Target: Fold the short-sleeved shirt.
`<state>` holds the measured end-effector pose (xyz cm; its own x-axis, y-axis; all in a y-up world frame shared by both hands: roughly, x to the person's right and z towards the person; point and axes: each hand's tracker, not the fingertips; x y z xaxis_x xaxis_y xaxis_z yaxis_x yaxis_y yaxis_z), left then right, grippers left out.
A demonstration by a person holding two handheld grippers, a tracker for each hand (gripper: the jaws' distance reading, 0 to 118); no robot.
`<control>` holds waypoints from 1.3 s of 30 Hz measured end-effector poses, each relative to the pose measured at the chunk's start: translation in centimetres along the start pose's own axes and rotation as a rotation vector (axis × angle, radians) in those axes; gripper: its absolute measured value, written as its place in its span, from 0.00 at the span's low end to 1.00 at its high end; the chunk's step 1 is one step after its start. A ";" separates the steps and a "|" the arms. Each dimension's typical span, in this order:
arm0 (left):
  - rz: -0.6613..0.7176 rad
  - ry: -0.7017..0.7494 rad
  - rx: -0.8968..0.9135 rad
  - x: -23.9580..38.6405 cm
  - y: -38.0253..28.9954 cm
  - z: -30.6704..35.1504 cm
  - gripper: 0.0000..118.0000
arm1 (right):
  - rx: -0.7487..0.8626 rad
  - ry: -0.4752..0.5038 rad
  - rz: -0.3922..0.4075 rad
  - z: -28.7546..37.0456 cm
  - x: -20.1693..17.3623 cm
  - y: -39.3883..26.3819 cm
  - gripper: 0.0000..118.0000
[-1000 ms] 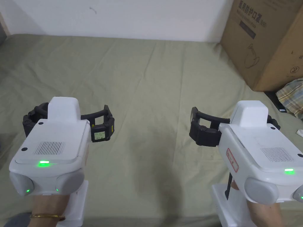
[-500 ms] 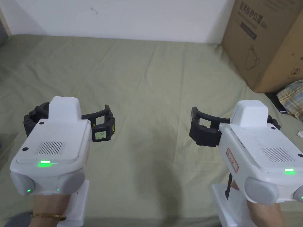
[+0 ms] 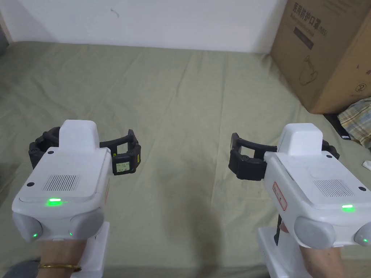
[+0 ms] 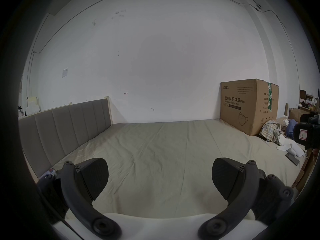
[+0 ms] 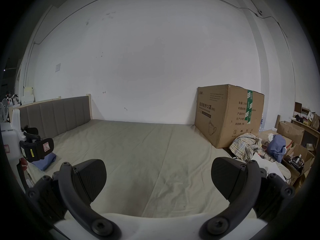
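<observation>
Both the left gripper [image 4: 160, 178] and the right gripper [image 5: 158, 178] hover with fingers spread and empty over the olive bed [image 3: 188, 108], a folded blue shirt [image 5: 45, 160] lying at the right gripper view's lower left.

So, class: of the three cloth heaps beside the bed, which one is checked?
The plaid heap against the cardboard box; the other two are plain blue.

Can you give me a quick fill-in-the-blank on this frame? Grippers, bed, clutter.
1. The jaws of both the left gripper and the right gripper are ____.
2. The bed sheet is ____ in colour.
3. The cardboard box stands at the bed's far ____ corner.
4. The bundle beside the box is a ____-patterned cloth.

Missing words: open; olive green; right; plaid
</observation>
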<state>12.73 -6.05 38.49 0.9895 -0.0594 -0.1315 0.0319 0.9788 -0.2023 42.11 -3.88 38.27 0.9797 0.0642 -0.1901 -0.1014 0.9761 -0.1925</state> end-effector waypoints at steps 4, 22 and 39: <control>-0.011 0.025 -0.040 0.4 0.0 -0.1 1.00 | -0.191 -0.044 -0.041 -1.2 0.3 0.5 1.00; 0.060 0.005 -0.538 2.1 -8.6 -0.2 1.00 | -0.884 0.001 -0.235 -4.4 -1.5 -6.5 0.99; 0.171 0.130 -0.634 -1.6 -11.1 -14.5 1.00 | -0.726 -0.236 -0.360 -16.5 4.9 -13.7 0.98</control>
<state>8.79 -19.68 26.87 0.9470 0.0245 -0.3202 -0.2521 0.6742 -0.6942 45.43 -20.32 24.11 0.9758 -0.1051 0.1919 0.2171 0.5744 -0.7893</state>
